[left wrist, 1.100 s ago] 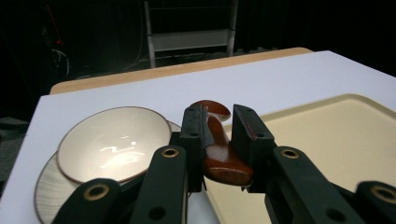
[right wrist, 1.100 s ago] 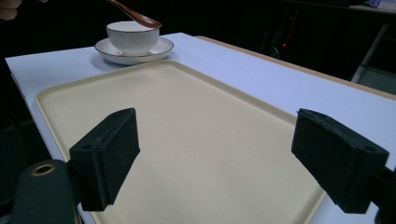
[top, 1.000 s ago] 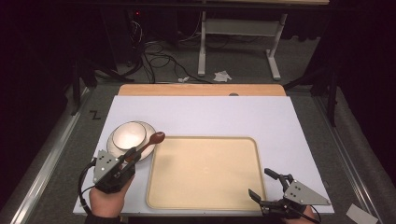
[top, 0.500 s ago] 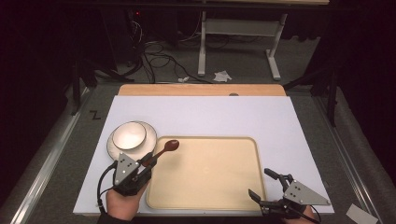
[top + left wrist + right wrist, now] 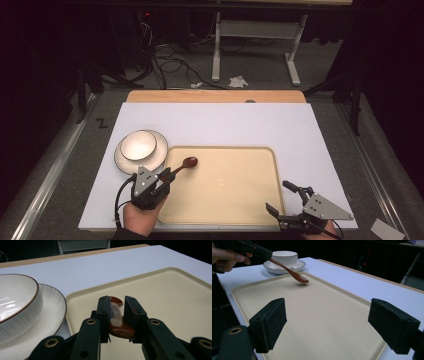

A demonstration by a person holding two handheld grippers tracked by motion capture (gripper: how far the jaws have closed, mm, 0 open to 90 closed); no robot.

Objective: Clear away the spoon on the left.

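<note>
My left gripper [image 5: 165, 177] [image 5: 117, 305] is shut on the handle of a brown wooden spoon [image 5: 184, 165] [image 5: 117, 322] [image 5: 292, 273]. The spoon's bowl hangs just above the cream tray [image 5: 230, 200] [image 5: 175, 302] [image 5: 312, 315] near its far left corner. A white bowl [image 5: 138, 145] [image 5: 12, 302] [image 5: 285, 256] sits on a white saucer [image 5: 152, 162] [image 5: 50, 312] [image 5: 298, 265] left of the tray. At the tray's near right corner my right gripper [image 5: 285, 197] [image 5: 327, 320] is held wide open, nothing between its jaws.
The tray lies on a white board [image 5: 225, 122] over a wooden tabletop [image 5: 215, 96]. Beyond the table are cables and a desk frame [image 5: 252, 55] on a dark floor. The board behind and to the right of the tray is bare.
My left gripper has carried the spoon rightward from over the bowl to above the tray's left part. The right gripper has stayed put.
</note>
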